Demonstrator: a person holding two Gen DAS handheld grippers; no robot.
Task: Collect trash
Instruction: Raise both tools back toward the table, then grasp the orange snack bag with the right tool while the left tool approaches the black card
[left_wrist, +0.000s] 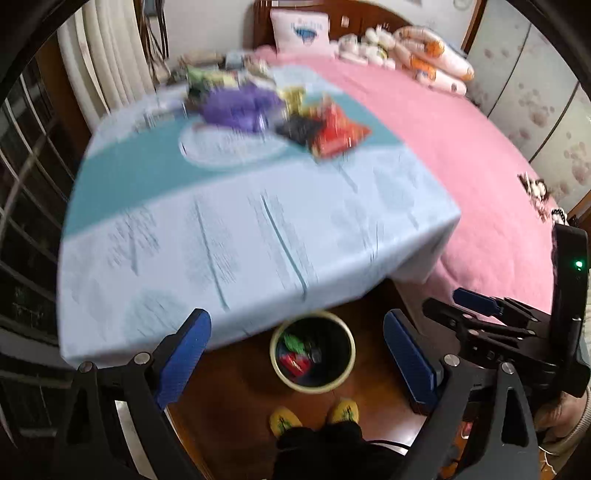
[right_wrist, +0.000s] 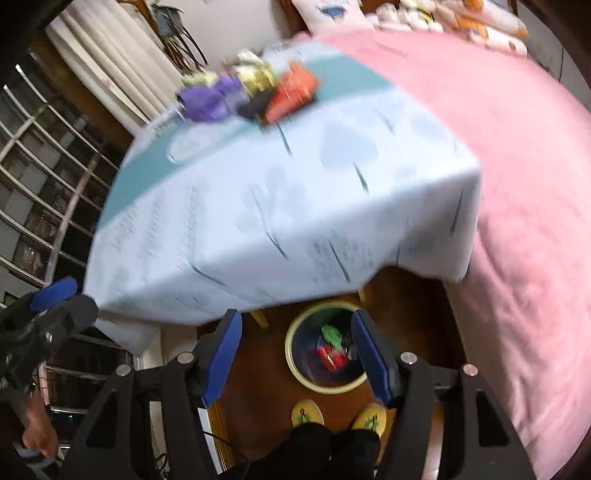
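With both the left gripper (left_wrist: 297, 354) and right gripper (right_wrist: 295, 354) jaws wide open and empty, approach the wrapper pile (left_wrist: 266, 110) at upper centre of the table (left_wrist: 240, 240) and grasp one item for the bin (left_wrist: 284, 380).

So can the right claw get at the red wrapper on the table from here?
Probably yes. The right claw is open and empty, and the red wrapper lies on top at the pile's near edge, with only bare tablecloth between. It sits far across the table, so a long reach.

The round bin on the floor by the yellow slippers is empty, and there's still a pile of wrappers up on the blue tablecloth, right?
Not empty. Both wrist views show the bin already holding green and red wrappers. The rest is right: it stands by the yellow slippers, and a pile of wrappers lies on the blue tablecloth.
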